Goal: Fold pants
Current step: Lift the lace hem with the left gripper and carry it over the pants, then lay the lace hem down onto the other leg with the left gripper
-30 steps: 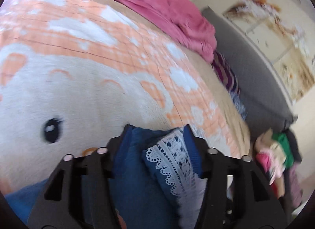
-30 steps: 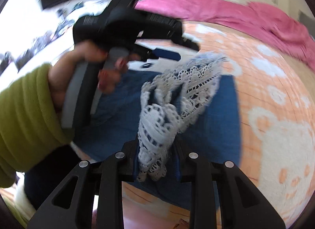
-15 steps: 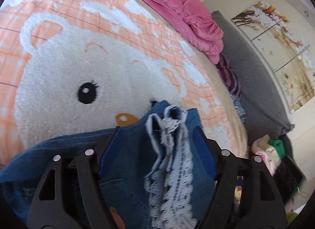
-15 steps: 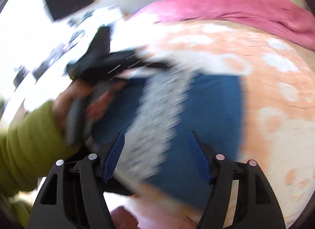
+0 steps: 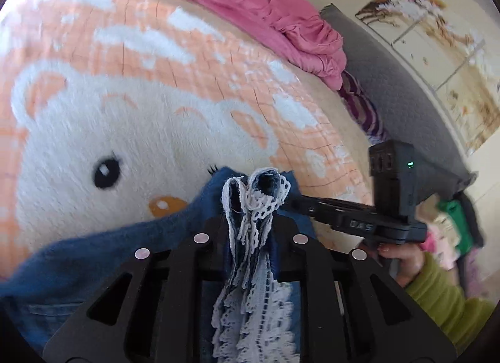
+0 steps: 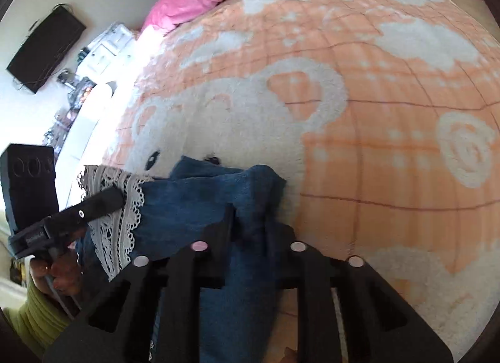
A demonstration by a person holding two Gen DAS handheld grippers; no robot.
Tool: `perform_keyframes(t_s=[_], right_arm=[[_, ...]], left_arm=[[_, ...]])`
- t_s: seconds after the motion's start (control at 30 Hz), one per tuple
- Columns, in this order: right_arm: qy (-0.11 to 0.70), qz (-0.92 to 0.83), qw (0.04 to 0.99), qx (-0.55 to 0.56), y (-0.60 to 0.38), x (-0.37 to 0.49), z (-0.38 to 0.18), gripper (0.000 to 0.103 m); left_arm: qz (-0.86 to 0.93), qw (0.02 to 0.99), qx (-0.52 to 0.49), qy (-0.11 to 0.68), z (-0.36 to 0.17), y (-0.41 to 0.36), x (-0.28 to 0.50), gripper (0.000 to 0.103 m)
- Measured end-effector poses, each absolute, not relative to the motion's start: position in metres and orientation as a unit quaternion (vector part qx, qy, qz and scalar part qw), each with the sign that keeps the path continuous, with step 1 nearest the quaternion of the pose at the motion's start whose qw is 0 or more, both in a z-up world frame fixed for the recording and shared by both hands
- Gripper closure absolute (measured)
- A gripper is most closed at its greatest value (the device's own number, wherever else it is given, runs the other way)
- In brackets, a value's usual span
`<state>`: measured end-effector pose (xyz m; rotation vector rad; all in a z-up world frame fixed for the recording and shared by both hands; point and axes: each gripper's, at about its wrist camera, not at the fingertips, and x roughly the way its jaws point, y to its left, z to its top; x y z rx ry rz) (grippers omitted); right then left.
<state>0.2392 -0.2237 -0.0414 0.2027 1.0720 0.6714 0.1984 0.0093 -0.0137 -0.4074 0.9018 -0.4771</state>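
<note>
You had the pants point(image 5: 93, 263) bunched on the bear blanket point(image 5: 93, 97), with flattening and folding apparently all left to do. Your left gripper point(image 5: 250, 222) was closing its jaws on the lace hem point(image 5: 253, 203) just ahead of it. Beside it, your right gripper point(image 6: 250, 225) was closing on denim, angled downward.
</note>
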Motion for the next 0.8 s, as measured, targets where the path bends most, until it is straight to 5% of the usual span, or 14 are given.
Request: perform_keyframes(t_s=[0.17,0.23,0.3,0.37,0.8], right_arm=[[0.477,0.258,0.84,0.031,-0.213,0.242,-0.044,0.085],[0.484,0.23,0.844,-0.012,-0.204,0.241,-0.053,0.07],[0.478,0.232,0.847,-0.011,-0.206,0.237,-0.054,0.067],[0.475,0.225,0.851,0.002,-0.216,0.229,-0.048,0.047],[0.428,0.239,0.871,0.028,-0.259,0.116,-0.016,0.034]], left_arm=[[-0.197,0.852,-0.188,0.447,-0.032,0.013,0.211,0.086],[-0.162,0.849,-0.187,0.467,-0.048,0.015,0.219,0.078],[-0.148,0.85,-0.196,0.466,-0.052,0.018,0.215,0.07],[-0.137,0.857,-0.192,0.459,-0.048,0.022,0.206,0.067],[-0.09,0.869,-0.179,0.452,-0.016,0.032,0.087,0.055]])
